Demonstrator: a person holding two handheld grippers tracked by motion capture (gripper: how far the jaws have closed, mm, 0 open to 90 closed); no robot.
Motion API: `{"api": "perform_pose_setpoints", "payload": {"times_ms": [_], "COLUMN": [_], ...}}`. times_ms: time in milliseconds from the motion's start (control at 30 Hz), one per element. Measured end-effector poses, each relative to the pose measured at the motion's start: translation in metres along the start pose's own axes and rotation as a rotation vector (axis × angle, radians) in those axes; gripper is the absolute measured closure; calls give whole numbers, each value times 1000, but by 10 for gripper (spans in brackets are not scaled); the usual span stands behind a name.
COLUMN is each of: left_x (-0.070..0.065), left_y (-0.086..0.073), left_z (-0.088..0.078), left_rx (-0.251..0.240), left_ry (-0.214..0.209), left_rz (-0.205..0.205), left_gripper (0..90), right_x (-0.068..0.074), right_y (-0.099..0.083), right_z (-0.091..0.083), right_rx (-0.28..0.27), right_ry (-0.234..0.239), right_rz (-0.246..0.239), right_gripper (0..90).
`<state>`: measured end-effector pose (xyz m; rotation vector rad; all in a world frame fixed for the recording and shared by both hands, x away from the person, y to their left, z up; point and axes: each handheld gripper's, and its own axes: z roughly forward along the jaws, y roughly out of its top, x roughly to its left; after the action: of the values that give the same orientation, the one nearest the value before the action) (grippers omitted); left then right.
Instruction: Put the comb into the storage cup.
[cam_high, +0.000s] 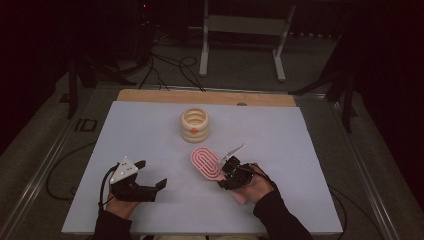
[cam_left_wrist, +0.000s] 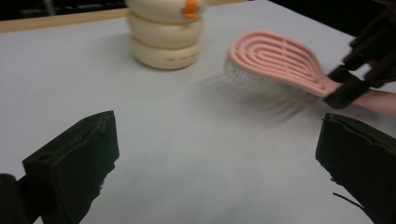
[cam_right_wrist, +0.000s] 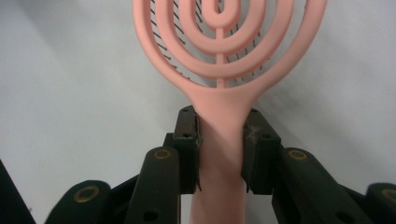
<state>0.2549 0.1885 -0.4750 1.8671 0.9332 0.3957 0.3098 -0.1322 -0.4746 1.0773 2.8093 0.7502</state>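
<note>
A pink hairbrush (cam_high: 206, 164) with an open looped head lies bristles-down on the white table (cam_high: 150, 130). My right gripper (cam_high: 226, 172) is shut on the brush's handle (cam_right_wrist: 219, 154), both pads pressing its sides just below the head. In the left gripper view the hairbrush (cam_left_wrist: 275, 60) is at the upper right, its bristles blurred. A cream ribbed container (cam_high: 195, 124) with an orange spot stands behind the brush at the table's middle. My left gripper (cam_high: 151, 175) rests at the front left, open with nothing between its jaws.
A wooden strip (cam_high: 205, 96) runs along the table's far edge. Beyond it, cables (cam_high: 170, 70) and a metal stand (cam_high: 245, 35) sit on the dark floor. The cream container (cam_left_wrist: 163, 37) stands ahead of my left gripper, at the upper left of its view.
</note>
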Motion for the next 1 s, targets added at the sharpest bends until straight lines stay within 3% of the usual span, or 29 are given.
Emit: {"api": "perform_pose_setpoints", "payload": {"times_ms": [133, 167, 200, 467, 1000], "left_x": [-2, -7, -7, -12, -9], "left_y": [2, 11, 13, 28, 47], "left_z": [3, 12, 13, 23, 24], "left_rx": [3, -1, -2, -19, -51], "left_ry": [-4, -13, -14, -32, -37], "left_rz": [5, 8, 8, 7, -9], "left_gripper": [3, 3, 3, 4, 3], "right_x": [0, 0, 0, 0, 7], "right_y": [1, 1, 2, 9, 23], "right_z": [-2, -2, -5, -18, -34], "right_rx": [-16, -16, -48, -148, -311], "right_ry": [0, 0, 3, -4, -27], "right_rz": [5, 5, 0, 3, -23], "right_gripper": [707, 707, 707, 708, 708]}}
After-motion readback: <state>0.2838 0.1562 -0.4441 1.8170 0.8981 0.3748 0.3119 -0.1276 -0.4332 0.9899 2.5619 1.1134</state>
